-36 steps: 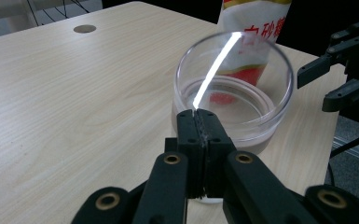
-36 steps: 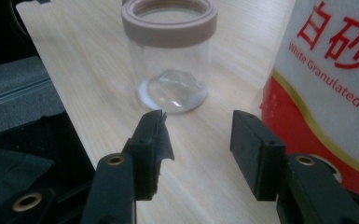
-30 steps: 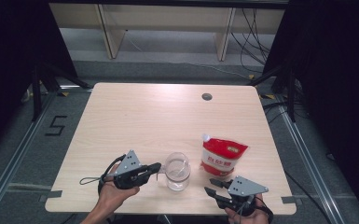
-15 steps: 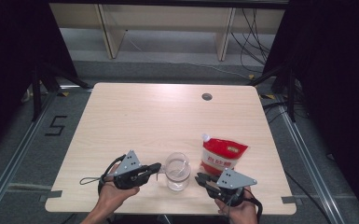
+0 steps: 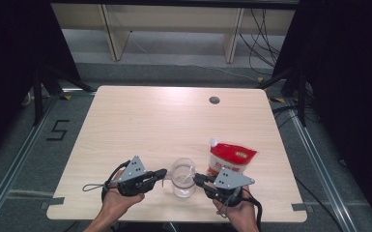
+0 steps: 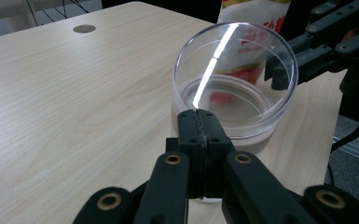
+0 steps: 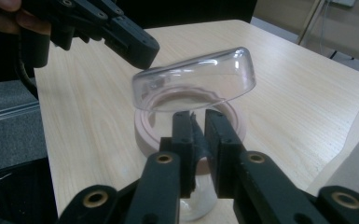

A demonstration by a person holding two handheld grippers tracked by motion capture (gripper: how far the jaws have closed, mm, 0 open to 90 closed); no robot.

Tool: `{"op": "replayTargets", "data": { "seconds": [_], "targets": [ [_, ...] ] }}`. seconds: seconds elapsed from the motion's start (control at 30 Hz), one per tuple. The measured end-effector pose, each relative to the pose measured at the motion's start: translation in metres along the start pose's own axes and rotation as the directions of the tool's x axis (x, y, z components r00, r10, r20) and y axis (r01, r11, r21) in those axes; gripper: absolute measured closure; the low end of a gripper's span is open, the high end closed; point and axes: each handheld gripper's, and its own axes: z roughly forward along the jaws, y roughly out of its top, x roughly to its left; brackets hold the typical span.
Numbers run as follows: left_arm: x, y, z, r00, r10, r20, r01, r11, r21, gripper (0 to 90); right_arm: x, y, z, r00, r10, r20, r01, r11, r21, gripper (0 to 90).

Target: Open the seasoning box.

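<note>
Your L gripper [image 6: 200, 122] has its jaws pressed together, tips just short of the glass [image 5: 183, 177] at the near table [image 5: 140, 121] edge, prob bracing it. R gripper [image 7: 196, 122] looks nearly closed right at the rim, can't tell if it's pinching the wall. Red pouch [image 5: 231, 159] stands just behind-right, likely for pouring.

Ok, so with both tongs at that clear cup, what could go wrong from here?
The right tongs seem to pinch only the thin wall of the cup at its rim, so it could twist or slip if lifted. The cup stands near the front edge of the table; a nudge from the shut left tongs might push it off. The red pouch close behind could get knocked over.
</note>
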Motion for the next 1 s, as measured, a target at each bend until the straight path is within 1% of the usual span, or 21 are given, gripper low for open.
{"op": "replayTargets", "data": {
  "seconds": [0.1,0.13,0.17,0.23,0.27,0.3,0.33,0.37,0.5,0.53,0.57,0.6,0.67,0.7,0.77,0.8,0.83,0.9,0.93,0.97,1.0],
  "targets": [
    [0.000,0.000,0.000,1.0000,0.001,0.004,-0.001,1.0000,0.000,88.9,0.000,0.002,0.000,1.0000,0.000,-0.002,0.000,1.000,-0.013,87.9],
    [0.000,-0.001,0.000,0.9999,-0.016,0.001,0.016,0.9999,-0.001,88.9,-0.001,0.003,0.000,0.9997,-0.024,0.003,0.025,0.999,-0.021,88.1],
    [0.000,-0.001,0.000,1.0000,-0.005,0.002,0.005,1.0000,-0.002,88.7,0.000,0.004,0.000,1.0000,-0.006,-0.003,0.006,1.000,-0.017,88.2],
    [0.000,-0.001,0.000,0.9999,-0.012,0.006,0.012,0.9999,-0.002,88.3,0.000,0.004,0.001,1.0000,-0.008,-0.003,0.008,1.000,-0.024,88.2],
    [0.000,0.000,0.000,0.9999,-0.003,0.010,0.003,1.0000,0.000,86.7,0.000,0.004,0.001,1.0000,-0.005,-0.001,0.005,1.000,-0.025,88.2],
    [0.000,0.000,0.000,0.9999,-0.005,0.012,0.005,1.0000,-0.003,84.0,-0.001,0.005,0.001,0.9999,-0.010,-0.006,0.009,1.000,-0.017,88.2],
    [0.001,0.001,-0.001,0.9999,-0.002,0.017,0.002,1.0000,-0.003,79.2,-0.001,0.005,0.002,0.9999,-0.005,-0.012,0.004,1.000,-0.029,88.2],
    [0.002,0.003,-0.002,0.9997,-0.005,0.025,0.005,1.0000,0.001,75.4,-0.001,0.005,0.001,1.0000,-0.002,-0.005,0.002,1.000,-0.025,88.2],
    [0.005,0.007,-0.015,0.9999,0.013,0.010,-0.013,0.9997,-0.021,53.6,-0.002,0.007,0.002,0.9999,-0.013,-0.004,0.013,0.999,-0.034,87.8],
    [0.006,0.006,-0.018,0.9999,0.011,0.012,-0.011,0.9995,-0.028,48.5,-0.003,0.008,0.001,0.9998,-0.017,-0.014,0.016,1.000,-0.022,87.2],
    [0.005,0.004,-0.022,1.0000,-0.006,0.005,0.006,0.9994,-0.033,41.9,-0.002,0.008,0.002,0.9999,-0.010,-0.012,0.010,0.999,-0.032,86.1],
    [0.006,0.002,-0.025,1.0000,-0.003,0.009,0.003,0.9995,-0.033,41.9,-0.002,0.008,0.002,0.9999,-0.010,-0.012,0.010,0.999,-0.032,86.1],
    [0.008,-0.006,-0.030,0.9999,0.016,-0.006,-0.016,0.9998,-0.012,36.6,-0.002,0.010,0.003,0.9998,-0.018,-0.010,0.018,1.000,-0.024,86.1],
    [0.008,-0.013,-0.031,0.9998,-0.003,-0.017,0.003,1.0000,0.006,33.4,-0.001,0.010,0.003,0.9997,-0.013,-0.018,0.013,1.000,-0.027,85.8],
    [0.012,-0.021,-0.032,0.9999,0.000,-0.016,0.000,0.9994,0.033,28.4,0.000,0.012,0.005,0.9997,-0.015,-0.018,0.014,0.999,-0.031,85.2],
    [0.012,-0.025,-0.032,0.9990,-0.041,-0.016,0.042,0.9986,0.031,25.7,0.001,0.012,0.005,0.9998,-0.017,-0.014,0.016,0.999,-0.037,84.4],
    [0.014,-0.028,-0.033,0.9994,-0.029,-0.019,0.029,0.9986,0.045,24.0,0.001,0.013,0.005,0.9995,-0.023,-0.021,0.023,0.999,-0.030,84.1],
    [0.016,-0.032,-0.035,0.9982,-0.043,-0.041,0.046,0.9971,0.061,15.6,0.002,0.015,0.006,0.9993,-0.025,-0.029,0.024,0.999,-0.031,83.6],
    [0.017,-0.034,-0.034,0.9974,-0.058,-0.043,0.061,0.9967,0.054,15.6,0.002,0.015,0.006,0.9993,-0.025,-0.029,0.024,0.999,-0.031,83.6],
    [0.019,-0.036,-0.035,0.9974,-0.052,-0.049,0.055,0.9968,0.058,15.0,0.001,0.016,0.006,0.9992,-0.030,-0.027,0.029,0.999,-0.031,83.5],
    [0.020,-0.038,-0.034,0.9969,-0.066,-0.042,0.069,0.9962,0.054,14.9,0.003,0.017,0.007,0.9996,-0.023,-0.020,0.022,0.999,-0.037,83.0]
  ]
}}
